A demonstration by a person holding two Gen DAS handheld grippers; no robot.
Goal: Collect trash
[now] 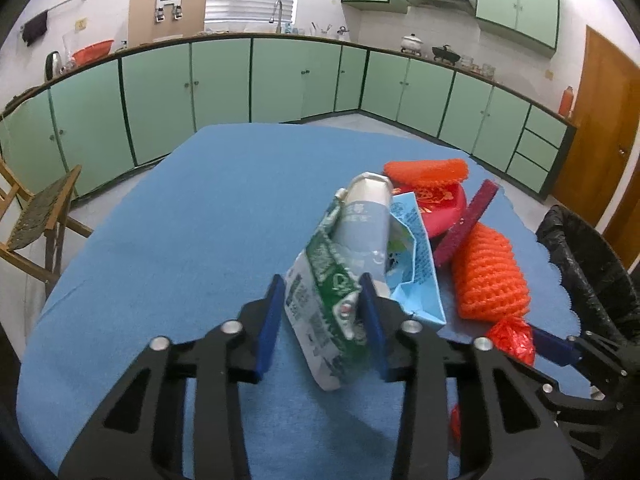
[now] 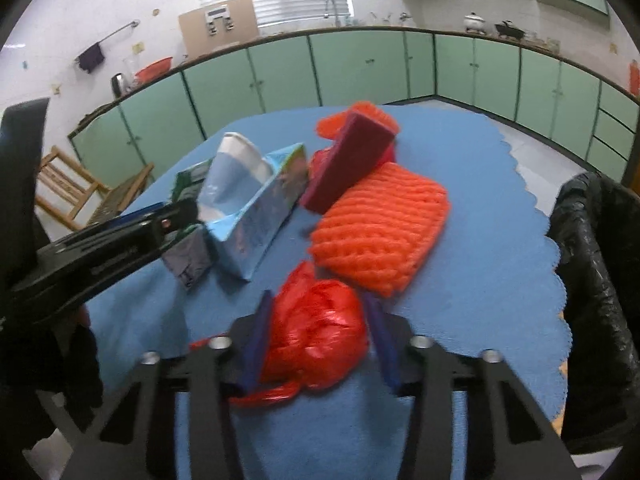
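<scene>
Step in hand: grasping, both sides at once.

Left gripper (image 1: 322,304): clamped on crumpled green-and-white carton (image 1: 324,320), pads pressing both flanks; carton leaning, lower end on blue tablecloth (image 1: 180,216) near its near edge.

Right gripper (image 2: 316,334): closed around crumpled red plastic bag (image 2: 316,332); left pad against it, right pad touching or just beside, blurred, so firmness of hold hard to judge. Bag on cloth toward near right edge.

Destination, by judgement: bin lined with black bag (image 2: 600,280), just off right edge of table.

Next move, by judgement: lift clear, swing right over bin rim, release. Left load with longer way to go, across the pile or behind the right gripper; crossing of the two a risk.

Remaining on cloth, mid to right: pale can or bottle (image 1: 366,216) propped inside torn light-blue carton (image 1: 416,264), touching green carton, likely to topple on lift; orange foam net (image 2: 380,232) just beyond red bag; maroon sponge (image 2: 352,160); red dish (image 1: 440,208); second orange net (image 1: 428,170) at far side.

Surroundings: green cabinets, wooden chair off left edge.
</scene>
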